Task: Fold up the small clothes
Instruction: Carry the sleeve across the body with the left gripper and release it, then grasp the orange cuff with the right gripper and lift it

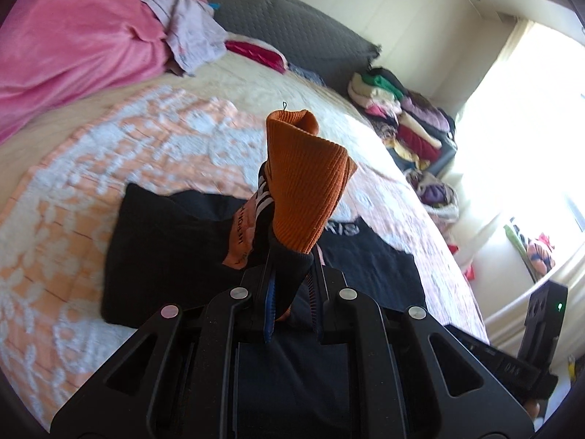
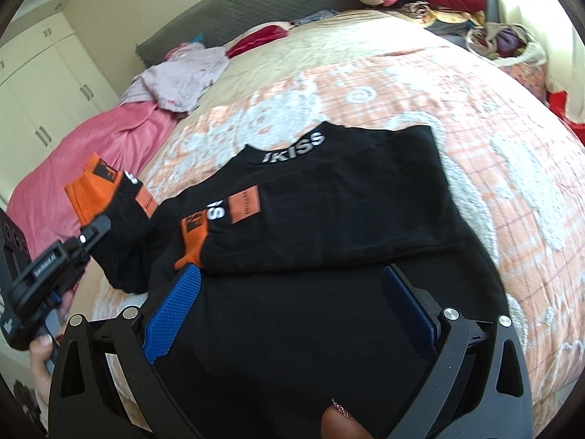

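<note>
Left wrist view: your left gripper [image 1: 290, 274] is clamped on the orange cuff [image 1: 307, 179] of one sleeve, lifted above the black top [image 1: 164, 241]. Right wrist view: your right gripper [image 2: 292, 311] hangs with jaws wide apart, nothing between the pads, over the top [image 2: 329, 212], which lies flat on the bedspread [image 2: 402, 84]. Other sleeve [image 2: 365, 183] already lies folded across the chest, its cuff near the blue pad [image 2: 175, 307]. Step looks like the second sleeve fold. Next, carry the held cuff across onto the body, lay it flat, then let go; right gripper could pin the cloth meanwhile.
</note>
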A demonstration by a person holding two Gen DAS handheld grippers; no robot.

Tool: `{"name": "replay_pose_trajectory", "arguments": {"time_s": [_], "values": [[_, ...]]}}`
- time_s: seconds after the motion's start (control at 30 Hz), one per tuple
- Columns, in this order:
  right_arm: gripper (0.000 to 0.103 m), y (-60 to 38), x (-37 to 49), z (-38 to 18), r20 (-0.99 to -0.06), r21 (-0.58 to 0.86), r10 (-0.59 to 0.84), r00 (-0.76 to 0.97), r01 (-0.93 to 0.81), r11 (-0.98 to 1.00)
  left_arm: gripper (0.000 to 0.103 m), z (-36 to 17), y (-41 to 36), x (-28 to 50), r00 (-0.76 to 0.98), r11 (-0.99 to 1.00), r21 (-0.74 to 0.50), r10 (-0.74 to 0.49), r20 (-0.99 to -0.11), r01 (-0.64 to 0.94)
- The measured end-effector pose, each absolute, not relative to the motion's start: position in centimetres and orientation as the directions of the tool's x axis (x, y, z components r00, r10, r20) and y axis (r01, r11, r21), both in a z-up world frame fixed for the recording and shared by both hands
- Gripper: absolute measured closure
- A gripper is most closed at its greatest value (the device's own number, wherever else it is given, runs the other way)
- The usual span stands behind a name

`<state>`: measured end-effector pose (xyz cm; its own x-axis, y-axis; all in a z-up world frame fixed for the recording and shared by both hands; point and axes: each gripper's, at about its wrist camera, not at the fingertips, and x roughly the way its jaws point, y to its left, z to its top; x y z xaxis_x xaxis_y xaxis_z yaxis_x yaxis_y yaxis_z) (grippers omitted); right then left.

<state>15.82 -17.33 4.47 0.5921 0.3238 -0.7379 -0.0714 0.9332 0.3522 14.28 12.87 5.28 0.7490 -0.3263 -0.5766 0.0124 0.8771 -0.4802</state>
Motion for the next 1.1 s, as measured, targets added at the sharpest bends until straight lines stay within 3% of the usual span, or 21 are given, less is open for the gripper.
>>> {"name": "replay_pose_trajectory", "arguments": {"time_s": [0.27,0.57,0.67,0.9,1.0,1.03,1.1], "values": [[0.004,-19.5,15.7,4.1,-0.741,0.363,0.296,0.603,-0.011,0.932,0.092,3.2,9.1,15.0,0.675,0.884,-0.461,-0.386,-0.629,0.076],[0.004,-18.6,16.5,3.3,-0.75,0.363,0.307,0.586,-0.024,0.931,0.063,2.4,8.7,14.4,0.633,0.884,-0.455,-0.412,-0.655,0.105],[0.004,-16.9,17.1,2.7,-0.763,0.351,0.325,0.559,-0.064,0.934,0.06,2.4,9.6,14.1,0.64,0.898,-0.433,-0.377,-0.669,0.076],[0.005,-11.8,18.0,0.7,-0.785,0.368,0.406,0.468,-0.175,0.913,0.039,2.6,12.9,13.6,0.664,0.926,-0.377,-0.267,-0.698,-0.024],[0.006,-9.8,18.4,-0.2,-0.79,0.379,0.431,0.437,-0.205,0.903,0.025,2.7,14.6,13.2,0.676,0.928,-0.366,-0.226,-0.702,-0.07],[0.007,-9.4,18.5,-0.4,-0.793,0.378,0.432,0.43,-0.209,0.902,0.023,2.7,15.0,13.2,0.678,0.926,-0.37,-0.224,-0.701,-0.078],[0.018,-8.7,18.9,-1.0,-0.799,0.379,0.434,0.417,-0.212,0.901,0.021,2.7,15.8,13.0,0.679,0.921,-0.377,-0.216,-0.702,-0.096]]}}
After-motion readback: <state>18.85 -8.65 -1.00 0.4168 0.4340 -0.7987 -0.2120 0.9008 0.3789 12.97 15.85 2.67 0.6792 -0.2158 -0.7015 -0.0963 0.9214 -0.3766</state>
